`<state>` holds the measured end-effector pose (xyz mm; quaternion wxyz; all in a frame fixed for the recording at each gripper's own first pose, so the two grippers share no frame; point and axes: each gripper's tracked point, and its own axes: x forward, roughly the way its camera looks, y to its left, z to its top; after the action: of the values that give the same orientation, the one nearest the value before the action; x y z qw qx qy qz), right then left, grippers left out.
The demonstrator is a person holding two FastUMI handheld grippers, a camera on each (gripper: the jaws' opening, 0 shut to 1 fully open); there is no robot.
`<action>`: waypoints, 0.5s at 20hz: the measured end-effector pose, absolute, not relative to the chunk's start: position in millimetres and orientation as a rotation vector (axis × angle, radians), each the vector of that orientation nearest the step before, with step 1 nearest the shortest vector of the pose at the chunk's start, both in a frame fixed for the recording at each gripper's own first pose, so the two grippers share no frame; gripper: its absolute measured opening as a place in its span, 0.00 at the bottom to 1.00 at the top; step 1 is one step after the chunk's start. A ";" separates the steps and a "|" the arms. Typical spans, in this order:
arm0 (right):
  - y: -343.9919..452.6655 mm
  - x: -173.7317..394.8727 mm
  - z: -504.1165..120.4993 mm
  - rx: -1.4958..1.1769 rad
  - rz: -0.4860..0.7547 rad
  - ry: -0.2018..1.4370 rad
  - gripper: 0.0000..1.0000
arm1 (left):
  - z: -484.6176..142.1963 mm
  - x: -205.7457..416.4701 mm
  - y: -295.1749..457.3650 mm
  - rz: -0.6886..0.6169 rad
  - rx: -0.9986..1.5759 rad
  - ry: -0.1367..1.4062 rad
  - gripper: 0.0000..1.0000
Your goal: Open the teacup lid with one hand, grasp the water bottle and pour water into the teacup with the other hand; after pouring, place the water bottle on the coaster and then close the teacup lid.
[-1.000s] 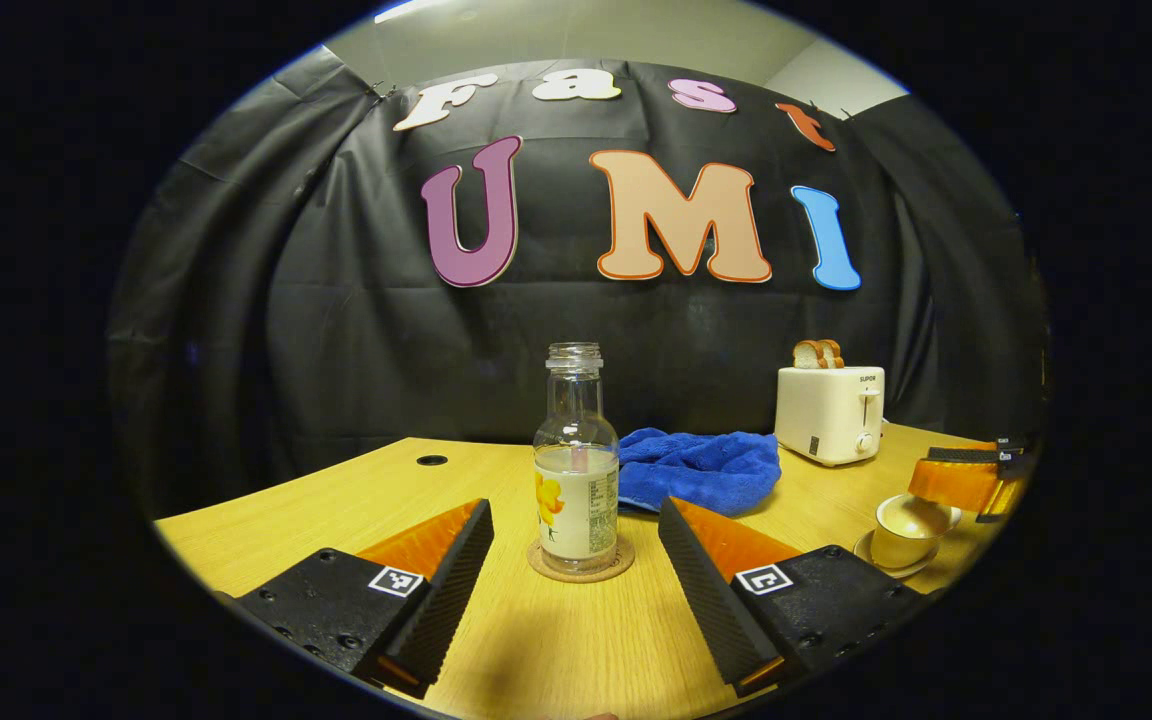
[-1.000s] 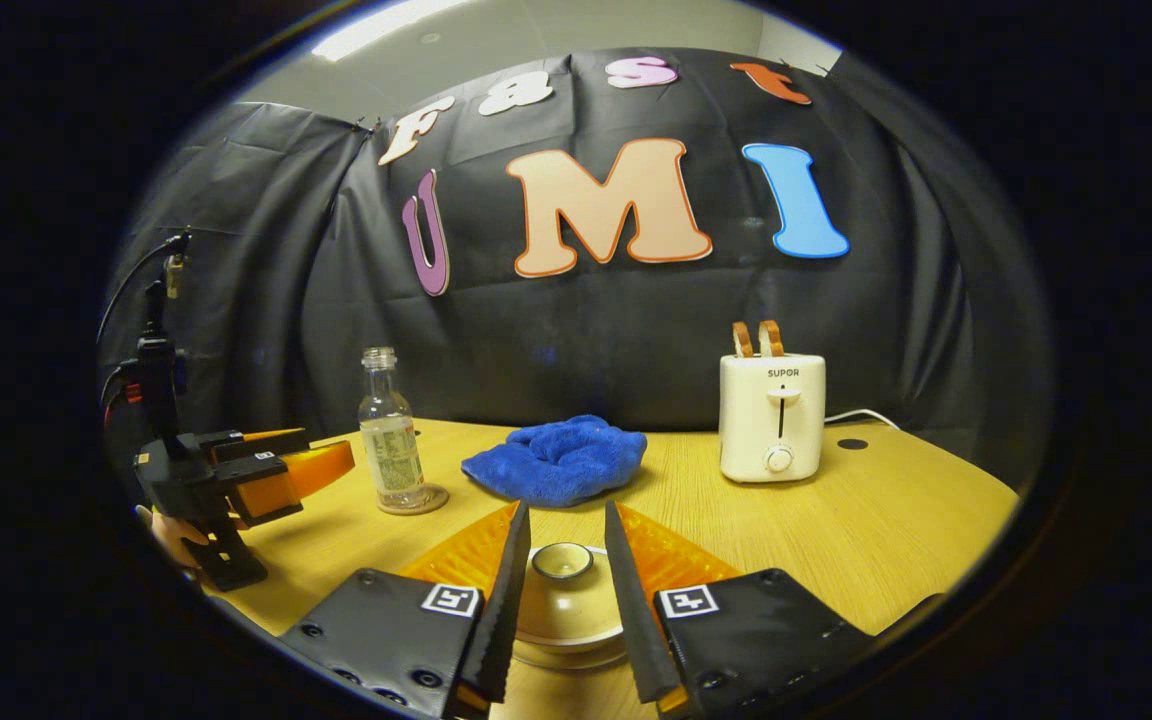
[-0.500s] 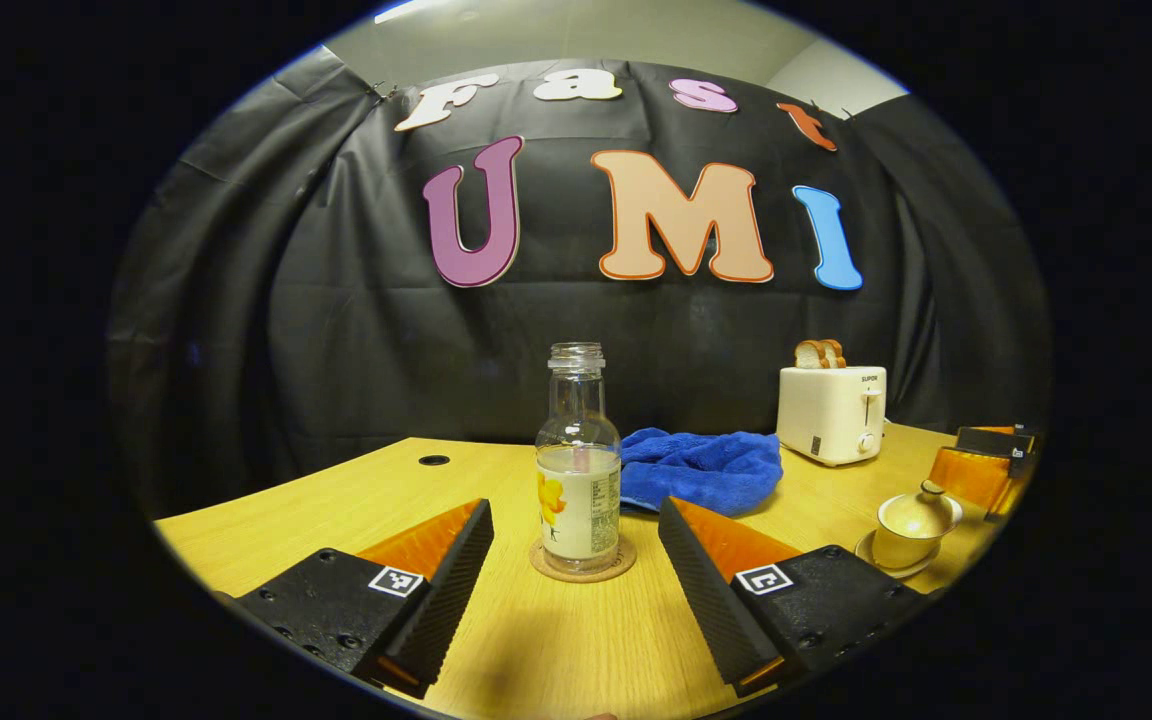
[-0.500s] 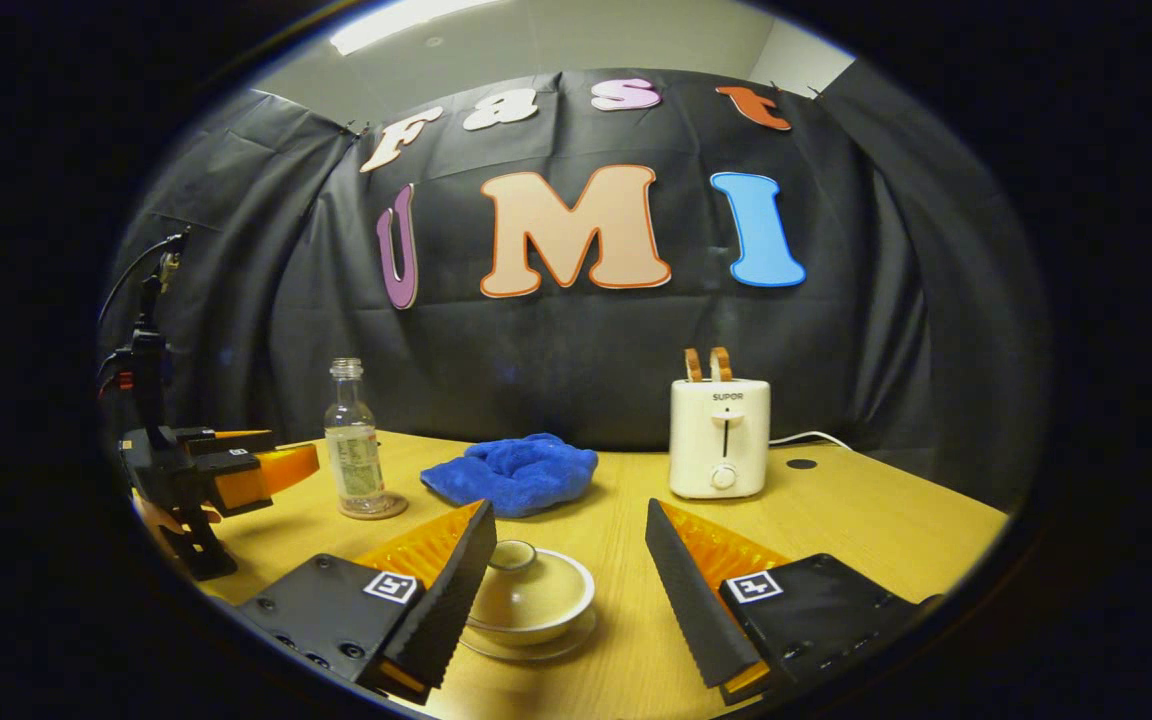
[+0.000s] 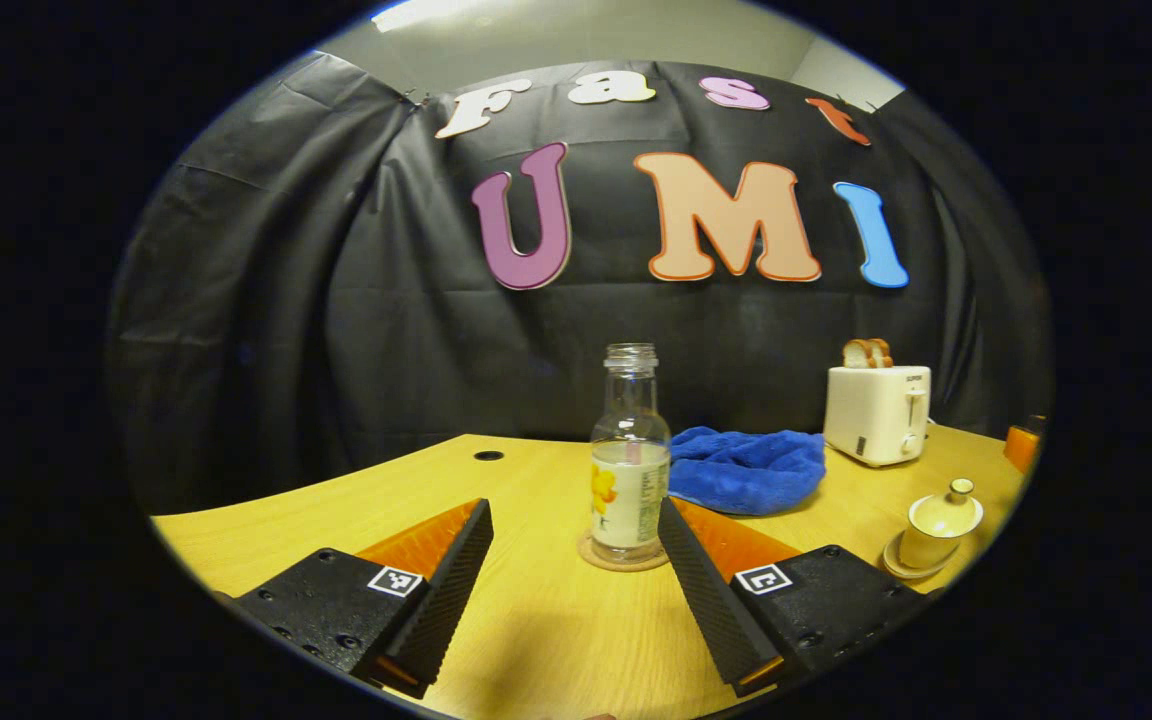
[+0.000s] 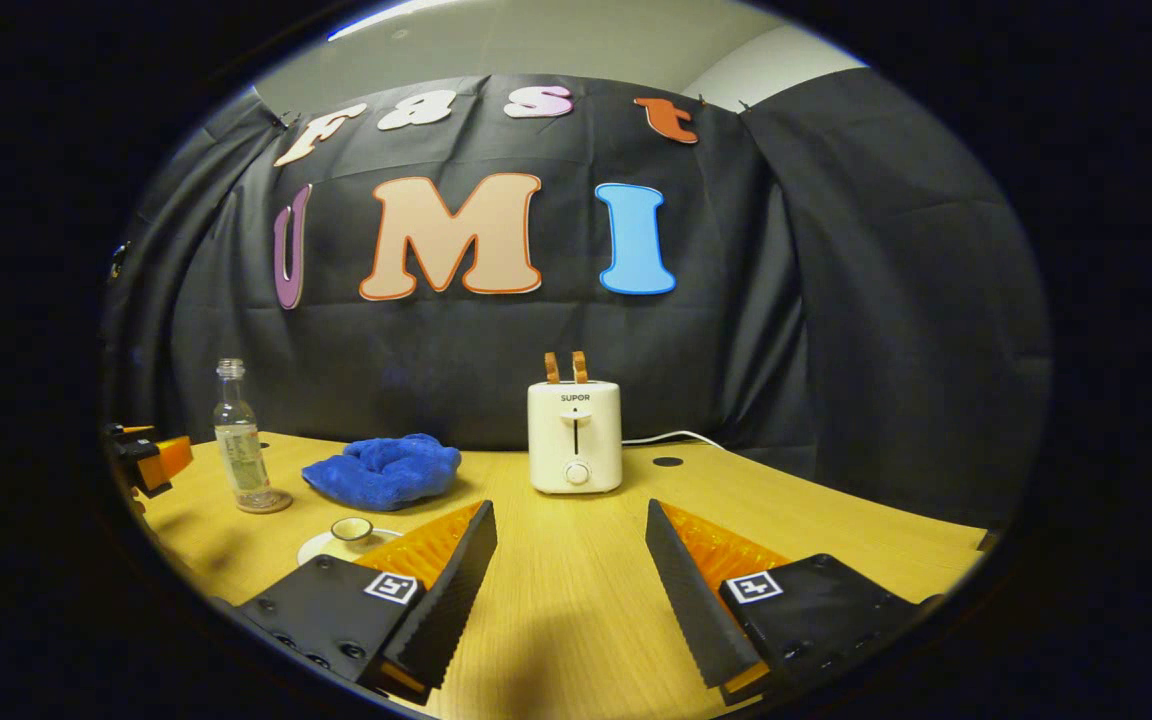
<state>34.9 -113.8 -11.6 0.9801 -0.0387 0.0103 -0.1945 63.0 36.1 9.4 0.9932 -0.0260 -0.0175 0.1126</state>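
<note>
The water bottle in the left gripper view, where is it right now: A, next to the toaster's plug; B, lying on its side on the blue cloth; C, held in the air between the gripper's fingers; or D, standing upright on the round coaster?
D: the water bottle stands upright on the coaster, just ahead of the open left gripper, whose fingers do not touch it.

The word "SUPOR" stands on the front of the toaster [image 6: 575, 437], above its lever slot, ahead of the right tongs [image 6: 571, 585] between their two fingers. A smaller mark sits on the toaster's top corner in the left gripper view, too small to read. The water bottle [image 5: 629, 462], just ahead of the left tongs [image 5: 576, 585], carries a printed label whose small type cannot be made out.
</note>
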 end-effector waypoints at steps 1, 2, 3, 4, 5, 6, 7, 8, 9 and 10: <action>-115.4 33.9 -10.6 -0.078 -0.404 0.020 0.96 | 8.4 58.7 41.1 0.258 -0.053 -0.033 0.97; -119.2 33.4 -10.2 -0.080 -0.421 0.019 0.96 | 8.8 56.9 44.9 0.284 -0.052 -0.034 0.97; -122.3 31.4 -9.3 -0.081 -0.442 0.017 0.95 | 7.7 54.8 47.6 0.305 -0.052 -0.031 0.97; -127.0 29.5 -9.6 -0.083 -0.466 0.016 0.93 | 6.9 51.6 53.2 0.337 -0.051 -0.031 0.97; -130.8 27.5 -8.9 -0.084 -0.487 0.013 0.93 | 6.3 48.9 56.6 0.359 -0.052 -0.030 0.97; -131.7 26.0 -8.8 -0.085 -0.499 0.013 0.96 | 6.7 48.1 57.6 0.368 -0.052 -0.030 0.97; -130.7 25.6 -8.1 -0.085 -0.501 0.013 0.95 | 7.3 47.4 56.6 0.368 -0.052 -0.029 0.97; -130.5 25.3 -8.4 -0.085 -0.501 0.013 0.97 | 6.9 48.3 55.6 0.365 -0.053 -0.029 0.96; -130.6 25.3 -8.4 -0.085 -0.501 0.013 0.95 | 6.7 48.7 54.2 0.360 -0.054 -0.027 0.96; -130.5 25.2 -7.8 -0.085 -0.501 0.012 0.95 | 5.9 48.6 54.0 0.358 -0.055 -0.028 0.96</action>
<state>25.2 -130.5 -7.8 0.9679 -0.0422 0.0061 -0.2479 48.6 54.0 5.9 0.9836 -0.0271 -0.0138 0.1779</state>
